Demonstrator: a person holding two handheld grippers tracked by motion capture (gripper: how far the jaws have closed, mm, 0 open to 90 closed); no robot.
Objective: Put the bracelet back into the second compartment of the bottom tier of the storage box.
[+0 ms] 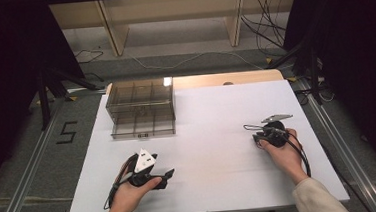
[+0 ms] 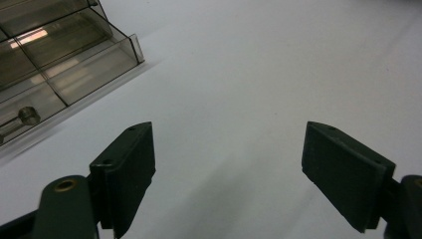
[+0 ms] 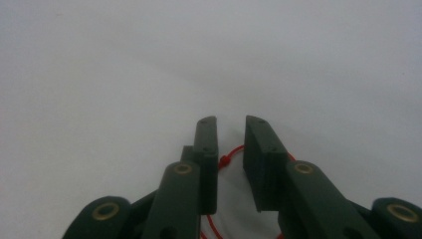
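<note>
A thin red cord (image 3: 234, 151) with a small knot lies on the white table under my right gripper (image 3: 230, 122). The cord runs across the narrow gap between the two jaws; the pads stand close together and neither presses on it. In the high view the right gripper (image 1: 250, 128) sits at the table's right side and points left. My left gripper (image 2: 229, 127) hovers low over bare table with its jaws wide apart and nothing between them. In the high view the left gripper (image 1: 165, 177) is near the front left, pointing right.
A smoky clear plastic drawer box (image 1: 140, 100) stands at the back left of the white table (image 1: 216, 104), its lowest drawer (image 1: 142, 126) pulled out toward me. Its corner (image 2: 74, 64) shows in the left gripper view. Shelving and cables lie beyond the table.
</note>
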